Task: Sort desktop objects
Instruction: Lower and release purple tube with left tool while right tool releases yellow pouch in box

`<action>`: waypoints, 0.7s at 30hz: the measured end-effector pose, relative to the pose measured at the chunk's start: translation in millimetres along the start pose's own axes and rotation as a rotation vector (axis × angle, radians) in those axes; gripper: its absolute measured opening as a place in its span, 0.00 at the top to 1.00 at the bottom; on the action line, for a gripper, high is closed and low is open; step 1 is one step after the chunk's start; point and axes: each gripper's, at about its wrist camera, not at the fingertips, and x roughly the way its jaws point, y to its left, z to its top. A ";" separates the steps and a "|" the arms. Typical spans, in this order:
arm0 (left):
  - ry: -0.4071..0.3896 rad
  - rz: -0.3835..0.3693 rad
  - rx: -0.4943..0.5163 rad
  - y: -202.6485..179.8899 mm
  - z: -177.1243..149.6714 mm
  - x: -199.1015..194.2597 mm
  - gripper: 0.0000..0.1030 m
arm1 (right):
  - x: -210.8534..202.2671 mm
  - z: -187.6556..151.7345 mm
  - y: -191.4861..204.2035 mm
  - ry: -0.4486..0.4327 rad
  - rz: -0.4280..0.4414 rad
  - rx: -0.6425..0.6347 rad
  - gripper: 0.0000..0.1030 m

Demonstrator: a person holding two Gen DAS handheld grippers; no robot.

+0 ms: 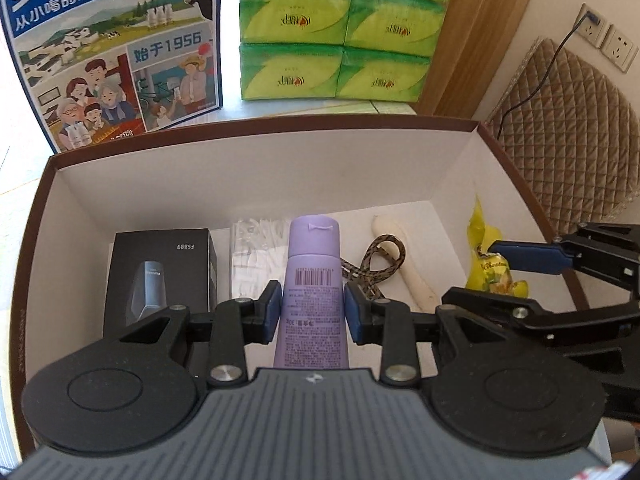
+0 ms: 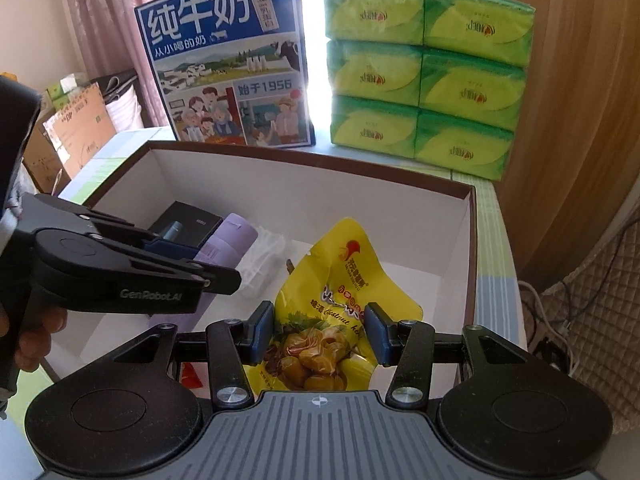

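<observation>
Closest to the left wrist lens, the left gripper has its blue pads pressed against both sides of a purple tube at the centre of the frame, pinching it around the barcode panel with the cap pointing away, inside the brown-rimmed box. That tube looks light and smooth, with soft squeezable walls, so I would judge the mid-body grip sound but liable to slip if squeezed hard; nearer the stiff cap would be firmer. Low in the right wrist view, the right gripper holds a yellow chestnut packet between its pads, apparently clamped across the packet's lower half, over the right half of the box. Being a crinkly foil pouch, it should be light, floppy and slick, best taken where the contents give it bulk. On the box floor around the tube lie a black carton to the left, a clear bag of white sticks just beside it, a patterned cord loop and a cream-coloured stick to the right, so free floor is scarce and the two grippers sit near each other. Behind the box stand a milk carton case and stacked green tissue packs, well clear of the work.
</observation>
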 end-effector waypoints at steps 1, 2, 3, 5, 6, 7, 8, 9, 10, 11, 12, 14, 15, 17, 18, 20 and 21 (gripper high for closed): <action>0.005 0.001 0.003 -0.5 0.9 2.2 0.72 | 0.7 0.2 -0.3 0.002 -0.001 0.001 0.55; 0.009 0.004 0.003 -1.0 1.3 3.9 0.72 | 1.2 0.0 -0.6 0.003 -0.002 0.002 0.55; 0.011 0.008 0.005 -1.4 1.5 5.4 0.72 | 1.6 0.2 -1.0 0.004 -0.002 0.004 0.55; 0.006 0.013 0.009 -1.8 2.0 6.4 0.73 | 1.8 0.1 -1.2 0.004 -0.002 0.006 0.55; 0.006 0.014 0.010 -1.9 2.3 6.5 0.73 | 2.1 0.2 -1.4 0.004 -0.002 0.006 0.55; 0.006 0.012 0.012 -2.2 2.5 6.2 0.72 | 2.4 0.2 -1.4 0.005 -0.003 0.006 0.55; 0.006 0.011 0.015 -2.4 2.9 6.0 0.72 | 2.2 0.2 -1.3 0.004 -0.003 0.008 0.55; 0.006 0.013 0.020 -2.6 3.0 5.7 0.73 | 2.4 0.3 -1.5 0.004 -0.003 0.009 0.55; 0.005 0.017 0.024 -2.8 2.6 5.3 0.72 | 2.8 0.6 -1.5 0.004 -0.003 0.009 0.55; 0.006 0.019 0.027 -2.7 2.3 4.9 0.72 | 2.8 0.9 -1.6 0.003 -0.003 0.008 0.55; 0.006 0.020 0.026 -2.0 2.3 4.7 0.72 | 3.0 1.1 -1.9 0.003 -0.003 0.009 0.55; 0.006 0.024 0.022 0.0 2.2 3.9 0.72 | 2.9 1.1 -1.8 0.003 -0.005 0.008 0.55; 0.005 0.026 0.022 1.0 2.3 3.2 0.72 | 3.4 1.4 -2.0 0.004 -0.005 0.005 0.55; 0.002 0.035 0.031 2.0 2.5 1.2 0.72 | 4.9 2.6 -2.1 0.007 -0.008 0.002 0.55; -0.001 0.041 0.038 2.2 2.7 0.1 0.72 | 5.6 2.8 -2.2 0.008 -0.010 0.002 0.55; -0.009 0.051 0.050 3.2 3.0 -3.3 0.72 | 7.2 2.9 -2.3 0.011 -0.011 0.000 0.55; -0.012 0.053 0.053 3.9 3.4 -5.1 0.72 | 8.1 2.8 -2.2 0.013 -0.014 -0.002 0.55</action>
